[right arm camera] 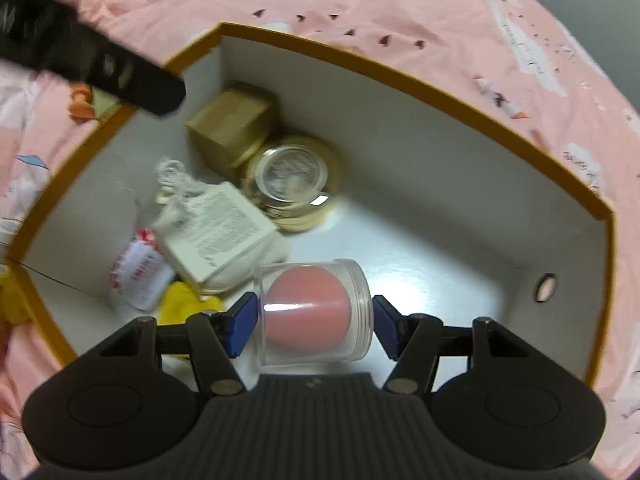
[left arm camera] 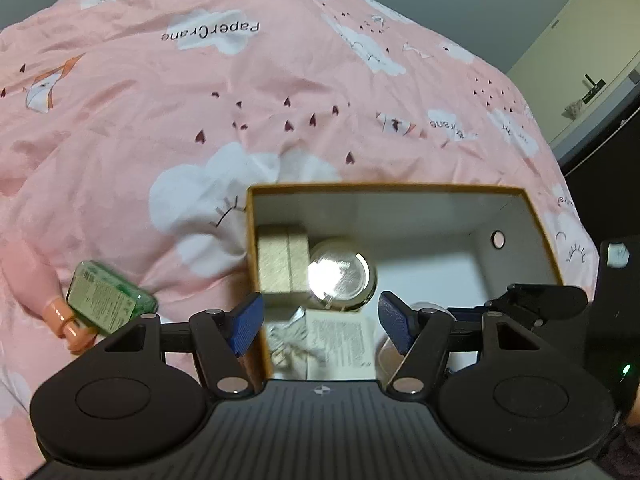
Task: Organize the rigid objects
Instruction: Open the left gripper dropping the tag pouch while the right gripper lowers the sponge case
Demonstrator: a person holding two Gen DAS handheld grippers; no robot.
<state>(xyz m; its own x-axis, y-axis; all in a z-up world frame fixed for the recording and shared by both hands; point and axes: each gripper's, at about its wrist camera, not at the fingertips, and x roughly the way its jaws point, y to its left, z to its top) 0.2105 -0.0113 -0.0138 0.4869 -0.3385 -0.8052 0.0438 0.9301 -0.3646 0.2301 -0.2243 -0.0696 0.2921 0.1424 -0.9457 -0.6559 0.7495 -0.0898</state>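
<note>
Blue-padded fingers of the right gripper [right arm camera: 311, 326] clamp a clear plastic case [right arm camera: 314, 312] holding a pink sponge egg, the case squeezed from both sides and hanging low inside an orange-rimmed white box [right arm camera: 460, 120] that sits on a pink cloud-print quilt [right arm camera: 440, 8]. Blur in the right wrist view makes it unclear whether the case touches the box floor.

Across the box's near-left corner, the left gripper [left arm camera: 320, 322] hangs with its jaws wide apart and nothing between them. Its left pad is outside the box wall, its right pad over the interior.

Placing the case well looks to call for lowering it onto the bare white floor at the right of the box, apart from the crowded left, and parting the fingers only once it rests flat, since a round case could roll if dropped on its side.

Just ahead of the held case lie a white printed carton [right arm camera: 224, 232] on a cloth pouch, a red-and-white packet [right arm camera: 138, 276] and something yellow [right arm camera: 188, 306]. Beyond them stand a gold-rimmed jar [right arm camera: 294, 184] and a tan box [right arm camera: 234, 120] in the far-left corner.

Outside the box, to the left of the empty gripper, a green bottle [left arm camera: 110, 298] lies on the quilt against a pink doll-like arm [left arm camera: 40, 292], apparently not yet packed.
</note>
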